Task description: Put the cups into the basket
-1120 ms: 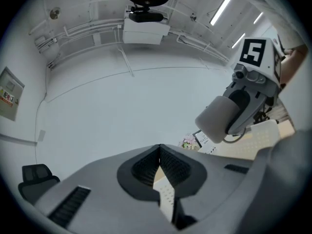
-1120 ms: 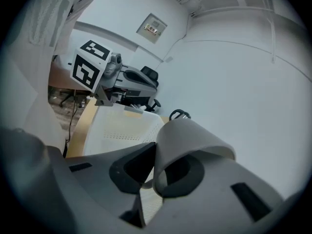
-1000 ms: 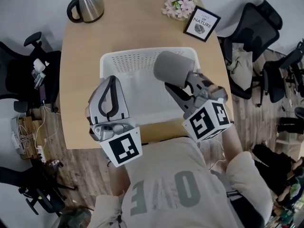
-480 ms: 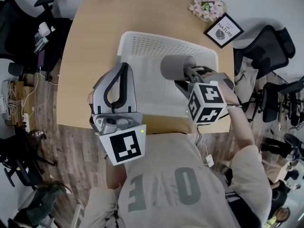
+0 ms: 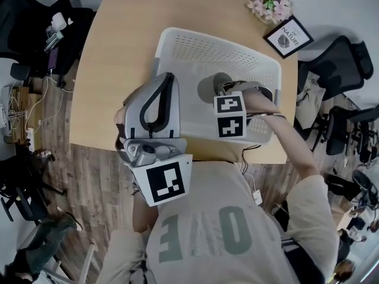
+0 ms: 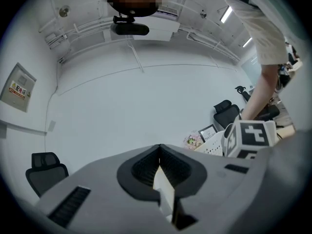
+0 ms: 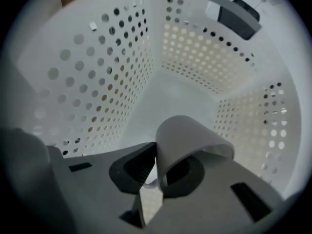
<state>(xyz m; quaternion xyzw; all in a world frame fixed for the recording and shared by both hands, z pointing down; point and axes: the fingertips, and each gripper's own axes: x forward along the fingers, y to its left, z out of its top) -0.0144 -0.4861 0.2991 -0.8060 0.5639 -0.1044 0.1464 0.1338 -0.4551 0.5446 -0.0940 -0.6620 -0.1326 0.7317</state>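
Note:
A white perforated basket (image 5: 195, 46) stands on the wooden table (image 5: 118, 58). My right gripper (image 5: 222, 91) points straight down into it, shut on the wall of a grey cup (image 5: 208, 87). In the right gripper view the cup (image 7: 187, 140) curls between the jaws of the right gripper (image 7: 155, 172), one jaw inside its mouth and one outside, with the basket's floor and holed walls (image 7: 112, 72) close below. My left gripper (image 5: 161, 80) hovers level over the basket's left rim. In its own view, the left gripper (image 6: 160, 155) is shut with nothing in it.
A framed picture (image 5: 288, 36) and a small pot of flowers (image 5: 269, 5) stand at the table's far right corner. Office chairs (image 5: 337, 58) stand right of the table, and more chairs and cables lie on the floor at left (image 5: 23, 99).
My right gripper has dropped down into the basket with the cup and turned from slanted to pointing straight down. The left gripper has shifted only slightly.

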